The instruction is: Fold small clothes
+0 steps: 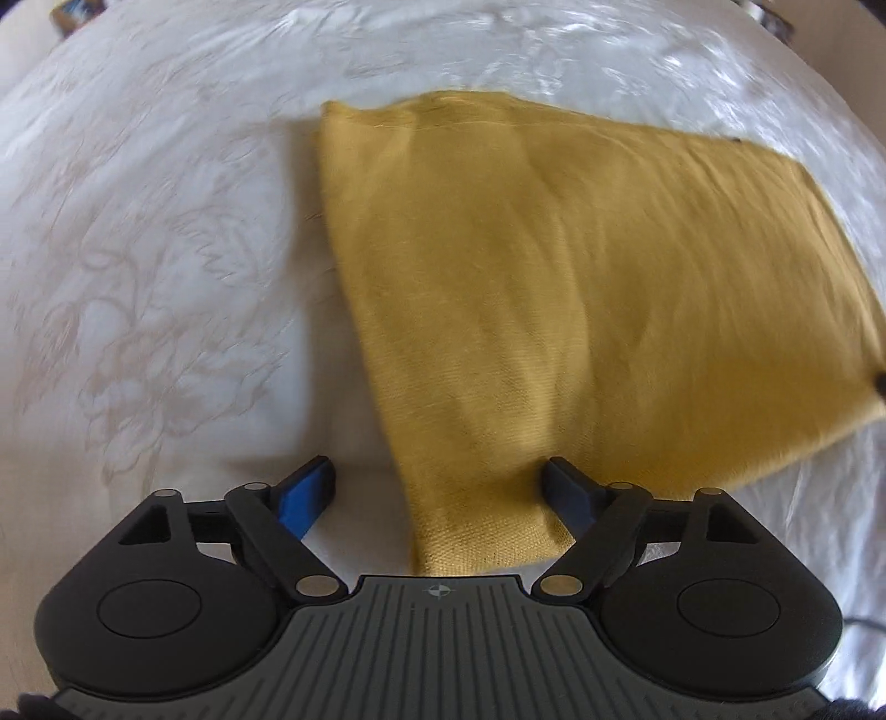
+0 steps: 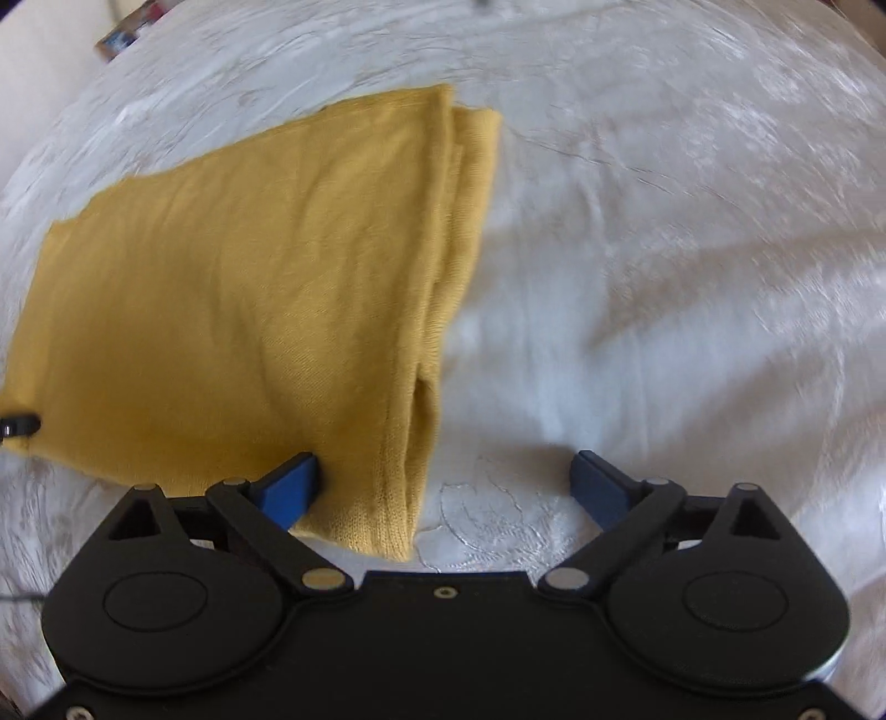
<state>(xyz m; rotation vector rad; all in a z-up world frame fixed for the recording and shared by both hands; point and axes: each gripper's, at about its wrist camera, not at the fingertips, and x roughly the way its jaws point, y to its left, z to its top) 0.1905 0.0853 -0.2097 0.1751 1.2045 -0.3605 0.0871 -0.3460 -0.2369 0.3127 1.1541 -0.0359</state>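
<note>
A mustard-yellow knitted garment lies folded flat on a white embroidered cloth. In the left wrist view my left gripper is open, its jaws wide apart around the garment's near left corner. In the right wrist view the same garment fills the left half, with stacked folded edges along its right side. My right gripper is open, its jaws wide apart around the near right corner. Each gripper's tip shows at the edge of the other view, the right one and the left one.
The white cloth with a faint floral pattern covers the whole surface and is wrinkled at the far side. Small dark and coloured objects sit at the far edges.
</note>
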